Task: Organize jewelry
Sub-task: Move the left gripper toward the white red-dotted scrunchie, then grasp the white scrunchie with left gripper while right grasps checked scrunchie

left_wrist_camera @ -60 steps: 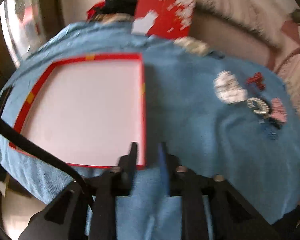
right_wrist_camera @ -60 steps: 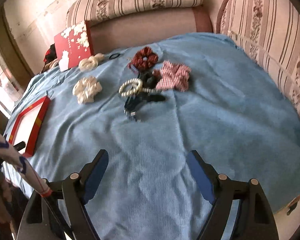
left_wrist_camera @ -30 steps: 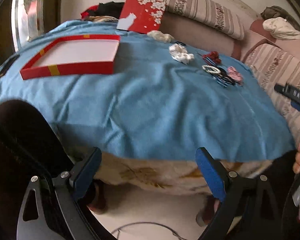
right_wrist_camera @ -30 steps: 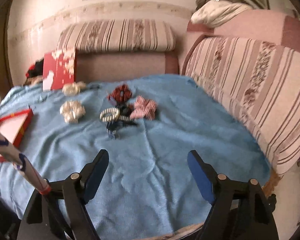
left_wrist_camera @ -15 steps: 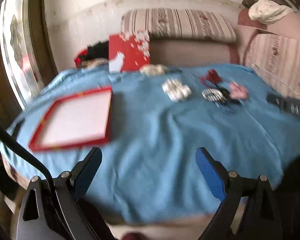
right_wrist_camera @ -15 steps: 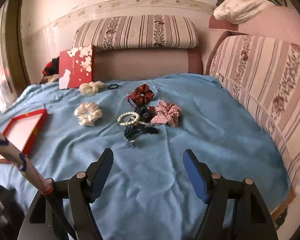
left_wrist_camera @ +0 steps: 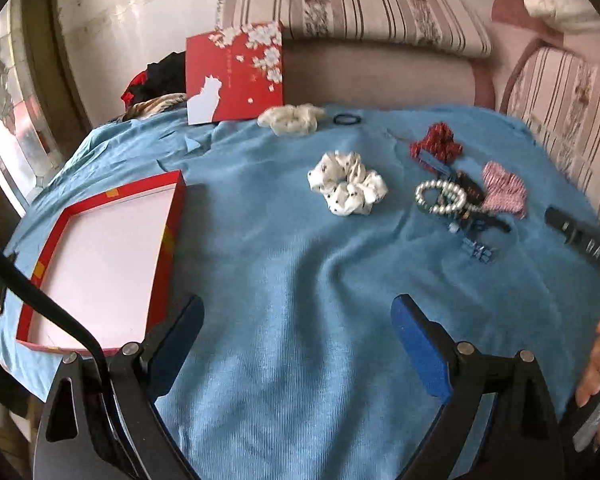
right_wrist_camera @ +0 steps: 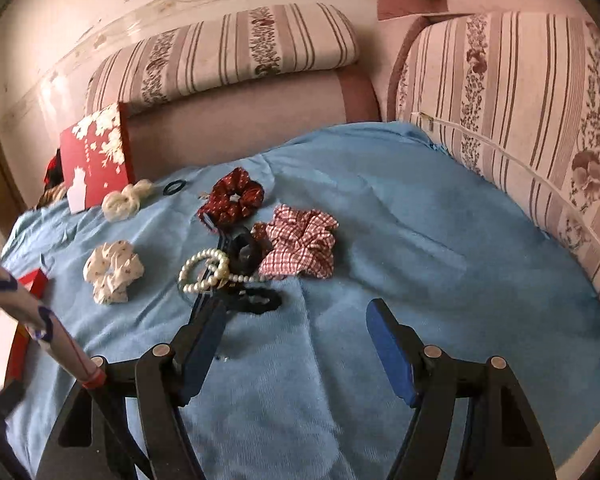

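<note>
A red tray with a white floor (left_wrist_camera: pixel 100 248) lies at the left on the blue cloth. A white dotted scrunchie (left_wrist_camera: pixel 346 188) (right_wrist_camera: pixel 114 270), a pearl bracelet (left_wrist_camera: pixel 440 198) (right_wrist_camera: pixel 204 270), a red scrunchie (left_wrist_camera: pixel 438 146) (right_wrist_camera: pixel 234 196), a pink checked scrunchie (left_wrist_camera: pixel 504 194) (right_wrist_camera: pixel 302 242), black and blue hair clips (right_wrist_camera: pixel 256 300) and a cream scrunchie (left_wrist_camera: pixel 292 118) lie on the cloth. My left gripper (left_wrist_camera: pixel 298 344) is open and empty over bare cloth. My right gripper (right_wrist_camera: pixel 296 344) is open and empty, its left finger (right_wrist_camera: pixel 206 332) close to the clips.
A red flowered box lid (left_wrist_camera: pixel 234 74) leans on the striped sofa back (right_wrist_camera: pixel 228 56). A thin black hair tie (left_wrist_camera: pixel 346 119) lies near it. More striped cushions (right_wrist_camera: pixel 520 120) stand at the right. The right gripper's body (left_wrist_camera: pixel 580 236) shows at the left view's right edge.
My left gripper opened, pulled back off the table edge, then came forward over the cloth again. My right gripper moved forward and down toward the pile of clips and stays open.
</note>
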Available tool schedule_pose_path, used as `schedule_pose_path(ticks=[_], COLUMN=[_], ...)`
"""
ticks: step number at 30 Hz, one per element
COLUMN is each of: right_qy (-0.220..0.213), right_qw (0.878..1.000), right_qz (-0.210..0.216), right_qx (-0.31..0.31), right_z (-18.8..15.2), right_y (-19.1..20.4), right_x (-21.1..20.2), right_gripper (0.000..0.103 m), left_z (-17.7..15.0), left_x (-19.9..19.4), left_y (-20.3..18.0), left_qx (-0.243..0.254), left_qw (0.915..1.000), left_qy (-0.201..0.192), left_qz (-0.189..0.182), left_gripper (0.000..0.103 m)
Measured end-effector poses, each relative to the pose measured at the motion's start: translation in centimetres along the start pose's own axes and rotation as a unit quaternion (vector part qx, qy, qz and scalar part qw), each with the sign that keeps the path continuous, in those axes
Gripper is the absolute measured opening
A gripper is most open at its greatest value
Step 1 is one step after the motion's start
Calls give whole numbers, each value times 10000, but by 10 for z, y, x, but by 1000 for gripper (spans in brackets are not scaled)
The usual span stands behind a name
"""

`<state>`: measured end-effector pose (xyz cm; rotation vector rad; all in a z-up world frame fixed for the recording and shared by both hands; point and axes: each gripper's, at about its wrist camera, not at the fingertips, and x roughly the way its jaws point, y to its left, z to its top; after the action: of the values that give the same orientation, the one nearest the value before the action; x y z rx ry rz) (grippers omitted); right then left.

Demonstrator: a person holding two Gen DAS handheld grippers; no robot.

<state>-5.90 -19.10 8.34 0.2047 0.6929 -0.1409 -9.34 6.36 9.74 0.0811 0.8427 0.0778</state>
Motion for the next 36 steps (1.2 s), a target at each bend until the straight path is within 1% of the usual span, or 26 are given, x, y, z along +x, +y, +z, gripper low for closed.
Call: schedule_pose_path(ticks=[3, 5, 12, 15, 18, 23, 26, 28, 31, 32, 33, 34, 35, 36], right_qy=[-109, -32, 311, 490, 608, 716, 795, 793, 772, 771, 765, 729, 687, 623], right_qw=[9998, 9995, 9985, 9974, 9964, 9957, 9950, 9949, 9951, 9951, 9953, 9957, 9961, 9966], right_qz=[-88, -90, 209, 369, 505, 564, 590, 615, 605, 610, 591, 563, 545, 547], right_qx=[-173, -294, -389, -371, -321, -168, -92, -65, -80, -82, -84, -86, -75, -38], right_z=[-1, -2, -5, -7, -9, -9, -9, -8, -9, -8, -8, -7, -7, -6], right_y=[2, 5, 10, 12, 13, 9, 7, 7, 8, 8, 8, 7, 6, 4], right_x=[5, 11, 30, 36, 40, 46, 51, 53, 53, 53, 53, 52, 50, 47], right_gripper=[77, 77, 77, 77, 77, 77, 77, 77, 77, 77, 77, 77, 77, 77], left_z=[5, 10, 30, 41, 53, 88, 106, 117, 123, 123, 123, 122, 120, 118], left_x=[12, 18, 46, 62, 77, 113, 137, 157, 180, 185, 189, 194, 198, 200], left_y=[-5, -6, -14, -12, -4, 16, 18, 14, 4, 1, -2, -7, -10, -12], left_qx=[-22, -42, 12, -69, -197, -697, -799, -783, -837, -861, -891, -891, -868, -884], left_qw=[9999, 9997, 9989, 9985, 9980, 9941, 9908, 9879, 9795, 9770, 9747, 9715, 9692, 9669], left_qy=[149, 237, 473, 547, 591, 596, 602, 738, 1028, 1104, 1174, 1347, 1487, 1572], left_qz=[33, 21, 36, 22, -97, -579, -910, -1121, -1519, -1608, -1683, -1736, -1758, -1802], left_gripper=[94, 94, 94, 94, 94, 94, 94, 94, 94, 89, 68, 53, 23, 11])
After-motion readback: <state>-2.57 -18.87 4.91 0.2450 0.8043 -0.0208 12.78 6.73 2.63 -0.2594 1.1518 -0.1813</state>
